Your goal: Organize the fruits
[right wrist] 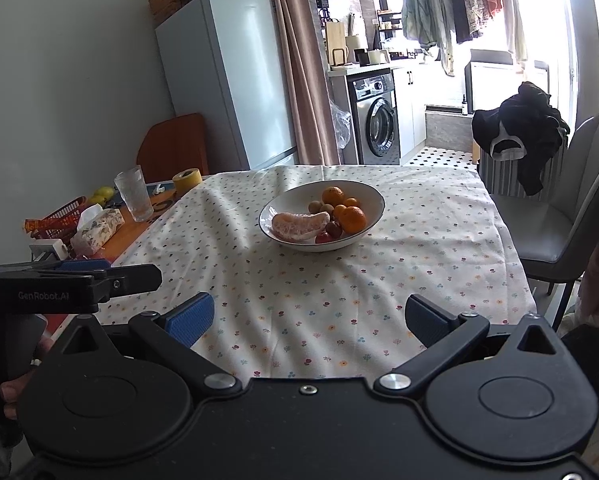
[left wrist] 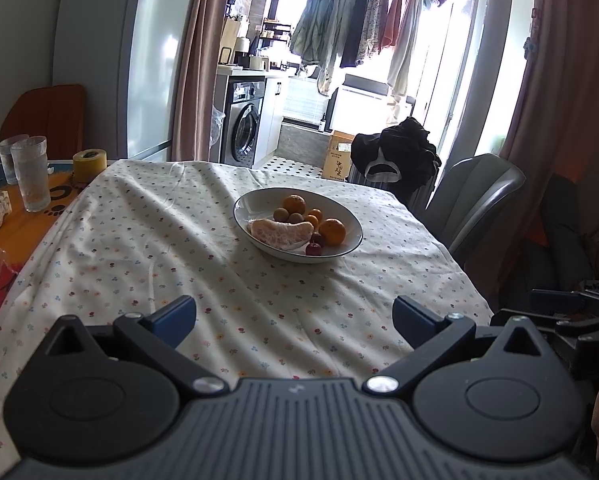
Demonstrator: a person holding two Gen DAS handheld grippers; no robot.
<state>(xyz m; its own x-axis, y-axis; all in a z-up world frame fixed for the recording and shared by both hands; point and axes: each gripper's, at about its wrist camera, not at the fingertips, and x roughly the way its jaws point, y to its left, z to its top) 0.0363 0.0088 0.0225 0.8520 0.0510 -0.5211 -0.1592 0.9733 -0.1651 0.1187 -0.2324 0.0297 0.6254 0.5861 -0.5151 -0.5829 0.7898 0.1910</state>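
A white bowl (left wrist: 339, 216) (right wrist: 373, 196) stands on the flowered tablecloth past mid-table. It holds a peeled pomelo segment (left wrist: 280, 233) (right wrist: 299, 226), oranges (left wrist: 332, 232) (right wrist: 352, 219), small brown fruits (left wrist: 280, 213) (right wrist: 316, 207) and red cherries (left wrist: 314, 249) (right wrist: 323, 238). My left gripper (left wrist: 295, 322) is open and empty over the near edge of the table, well short of the bowl. My right gripper (right wrist: 309, 322) is open and empty, also near the front edge. The left gripper also shows from the side in the right wrist view (right wrist: 111, 276).
Drinking glasses (left wrist: 30, 174) (right wrist: 133, 192), a yellow tape roll (left wrist: 89, 165) (right wrist: 187, 180), a tissue box (right wrist: 97, 226) and a red basket (right wrist: 59, 218) sit at the table's left end. A grey chair (left wrist: 475, 200) (right wrist: 567, 216) stands at the right side.
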